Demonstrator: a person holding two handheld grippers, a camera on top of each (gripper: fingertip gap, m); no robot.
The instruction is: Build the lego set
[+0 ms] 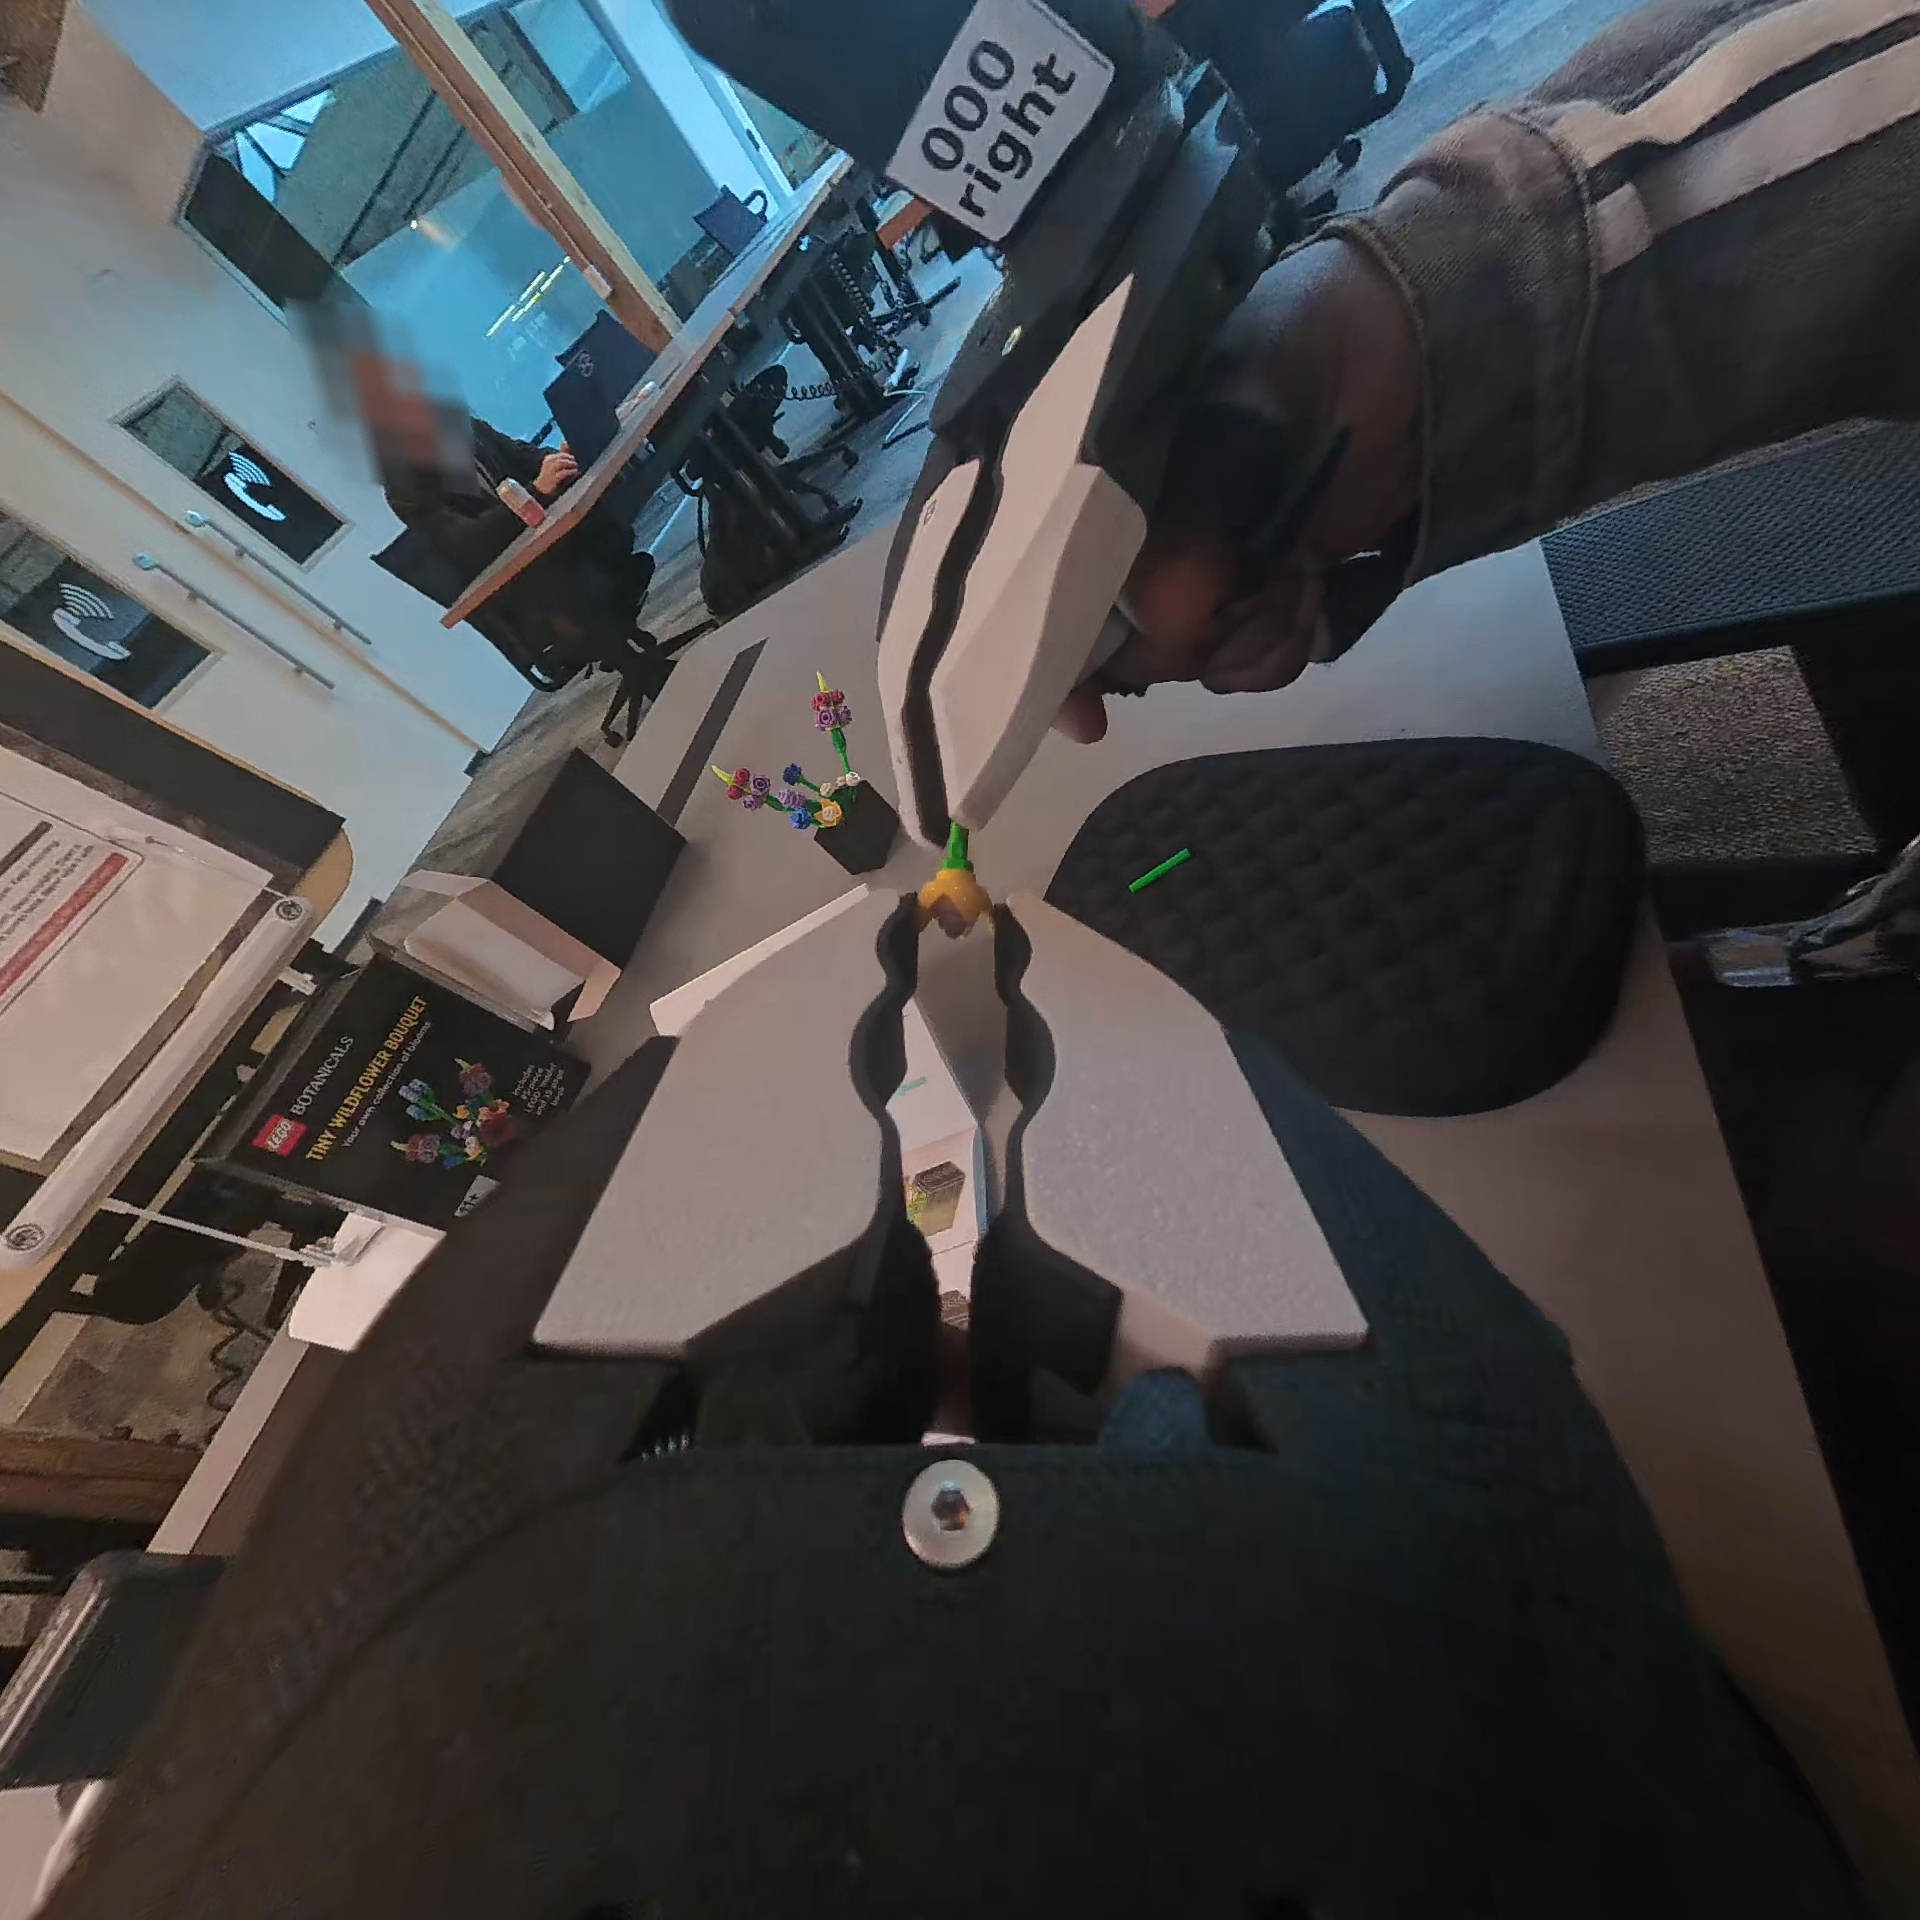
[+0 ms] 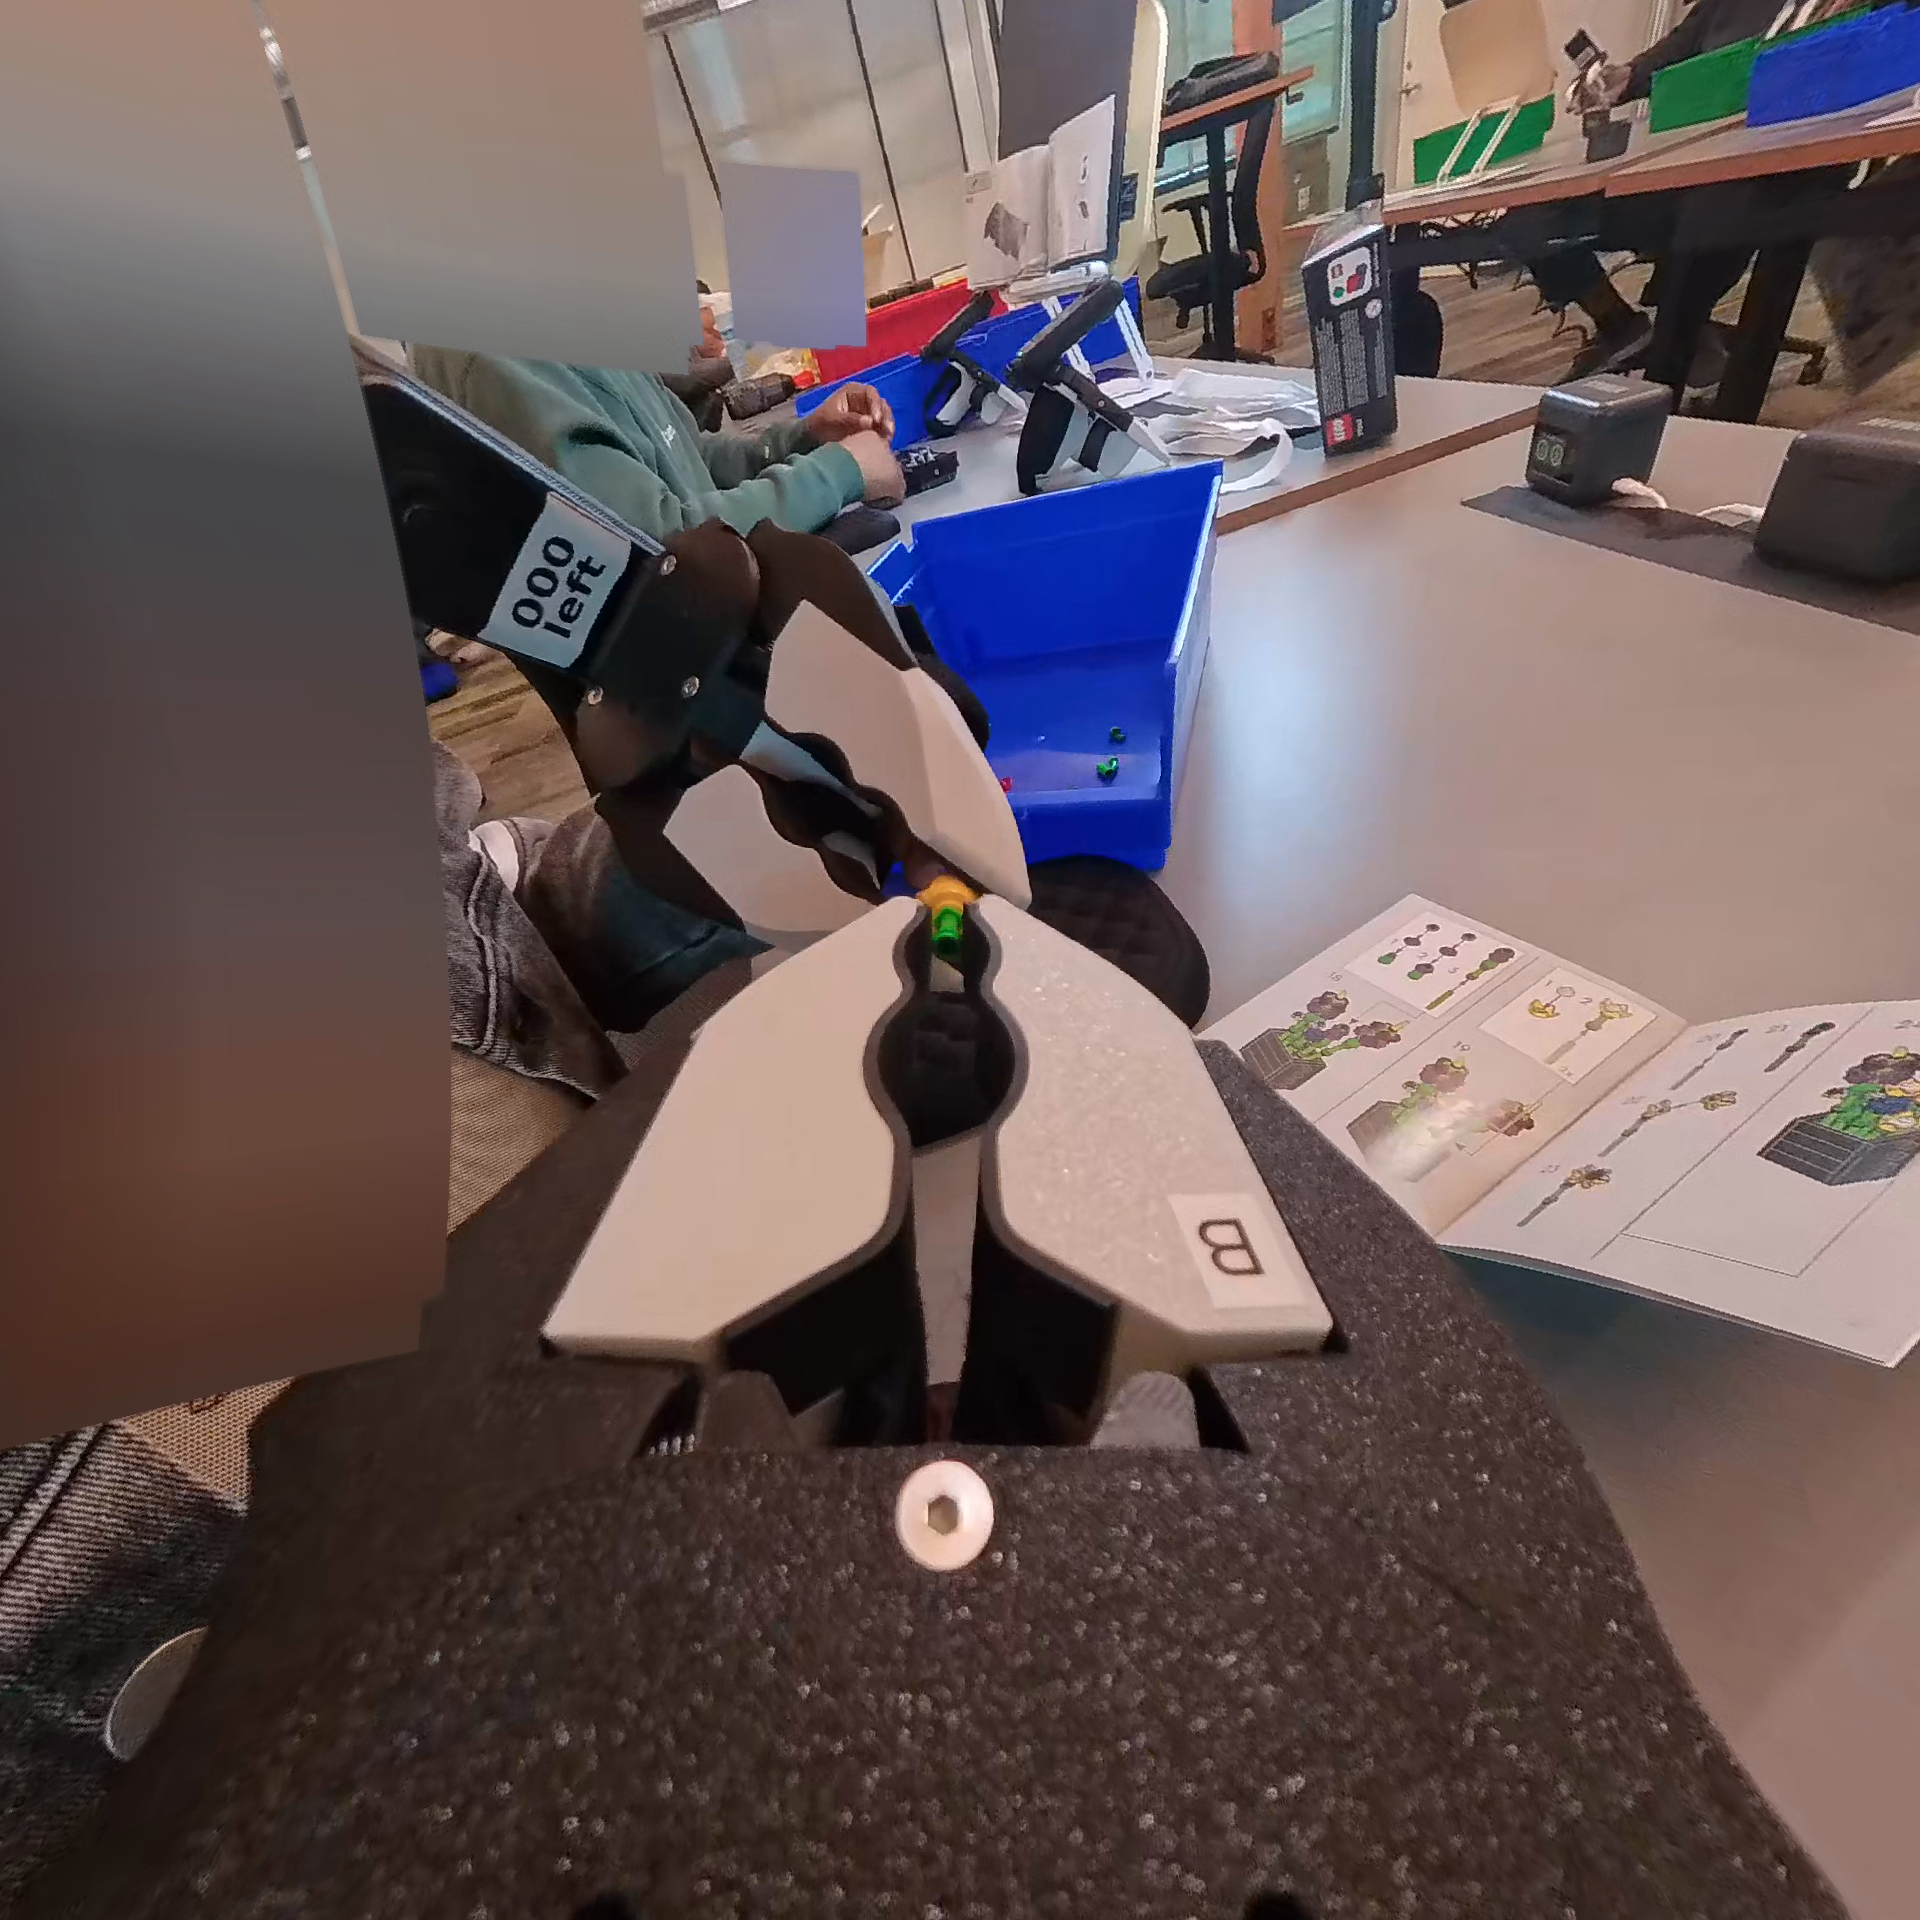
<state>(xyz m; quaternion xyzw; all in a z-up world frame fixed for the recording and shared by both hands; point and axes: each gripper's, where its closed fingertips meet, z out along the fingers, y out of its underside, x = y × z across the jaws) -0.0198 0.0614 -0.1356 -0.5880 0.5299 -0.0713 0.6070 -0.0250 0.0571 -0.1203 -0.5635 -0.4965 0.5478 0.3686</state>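
My left gripper [image 1: 954,914] is shut on a small yellow flower head [image 1: 951,902]. My right gripper [image 2: 948,925] is shut on the green stem [image 2: 945,932] joined to that flower; the two grippers meet tip to tip in the air above the table. In the left wrist view the right gripper [image 1: 940,826] comes down from above onto the green stem [image 1: 956,847]. In the right wrist view the left gripper [image 2: 935,883] comes in from the left with the yellow flower [image 2: 943,891]. A black pot with several coloured flowers [image 1: 831,805] stands behind. A loose green stem [image 1: 1158,871] lies on a black quilted pad [image 1: 1403,935].
A blue bin [image 2: 1081,665] with a few small green pieces stands beyond the grippers. An open instruction booklet [image 2: 1558,1101] lies at right. The set's black box [image 1: 416,1101] lies at left on the white table [image 1: 1507,1195]. A person in a green sleeve [image 2: 665,447] sits behind.
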